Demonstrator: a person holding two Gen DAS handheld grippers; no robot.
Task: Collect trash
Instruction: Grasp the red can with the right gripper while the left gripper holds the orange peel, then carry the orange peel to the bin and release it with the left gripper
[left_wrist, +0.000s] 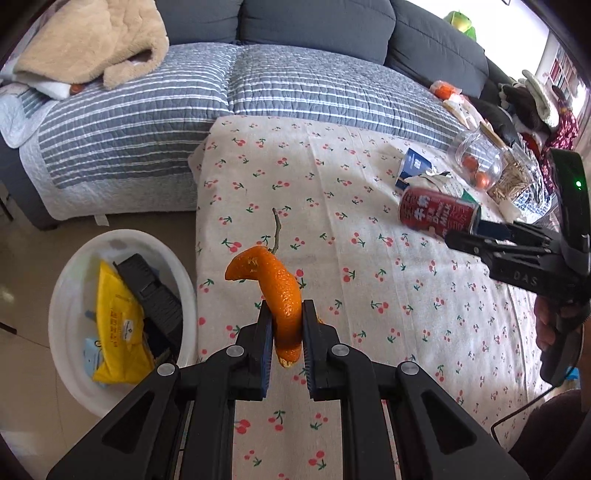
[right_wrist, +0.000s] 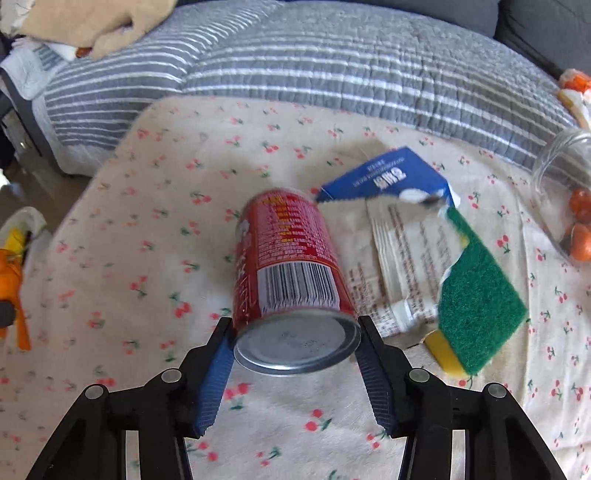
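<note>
While clamped, can (right_wrist: 288, 273) points away — peel (left_wrist: 279, 295) upright

Pitted, waxy-glossy orange peel (left_wrist: 280, 295) pinched between matt black plastic fingers (left_wrist: 264, 328) with ribbed blue pads; smooth white plastic tub (left_wrist: 74, 280) holding a glossy yellow packet (left_wrist: 118, 321). Glossy red printed metal can (right_wrist: 286, 258) with bare, dull-silver base, gripped between ribbed blue pads (right_wrist: 216, 373), beside a coarse green scouring sponge (right_wrist: 480, 291), crumpled printed wrapper (right_wrist: 402, 254) and blue carton (right_wrist: 384, 177). Matt woven cherry-print cloth (left_wrist: 332, 177), quilted striped cover (left_wrist: 147, 110) and clear glass jar (left_wrist: 476, 158) behind.
</note>
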